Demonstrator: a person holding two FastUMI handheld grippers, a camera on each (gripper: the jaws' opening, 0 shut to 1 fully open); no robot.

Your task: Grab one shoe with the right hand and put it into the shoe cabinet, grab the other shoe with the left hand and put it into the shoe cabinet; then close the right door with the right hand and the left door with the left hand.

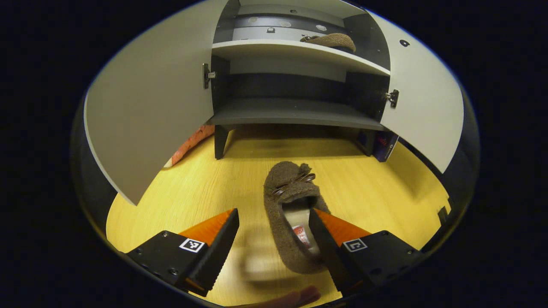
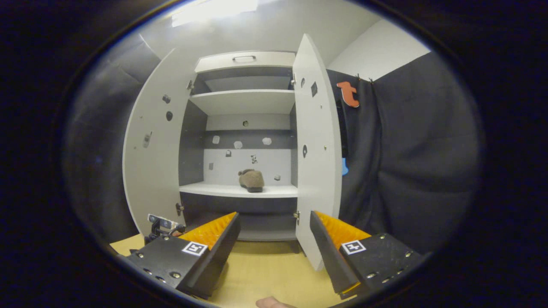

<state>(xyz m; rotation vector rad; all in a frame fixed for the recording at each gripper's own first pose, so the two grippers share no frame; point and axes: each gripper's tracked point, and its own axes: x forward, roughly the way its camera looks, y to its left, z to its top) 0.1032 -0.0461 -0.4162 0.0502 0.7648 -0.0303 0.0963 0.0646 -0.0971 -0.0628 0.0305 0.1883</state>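
A brown fuzzy shoe (image 1: 286, 188) with a small bow lies on the wooden floor (image 1: 205, 188), toe toward the shoe cabinet (image 1: 295, 112). My left gripper (image 1: 273, 212) is open low over its heel end. One finger sits at the shoe's opening and the other stands on the floor side, with the shoe's side wall between them; neither presses on it. The other brown shoe (image 1: 333, 40) (image 2: 251, 179) rests on the white shelf (image 2: 214, 190). My right gripper (image 2: 274, 219) is open and holds nothing, back from the cabinet and facing it.
Both cabinet doors stand wide open: the left door (image 1: 141, 119) (image 2: 150, 162) and the right door (image 1: 424, 107) (image 2: 317, 149). A lower dark shelf (image 1: 295, 112) is bare. Part of the other gripper (image 2: 162, 224) shows low beside the left door. Dark cloth (image 2: 411, 162) hangs to the right.
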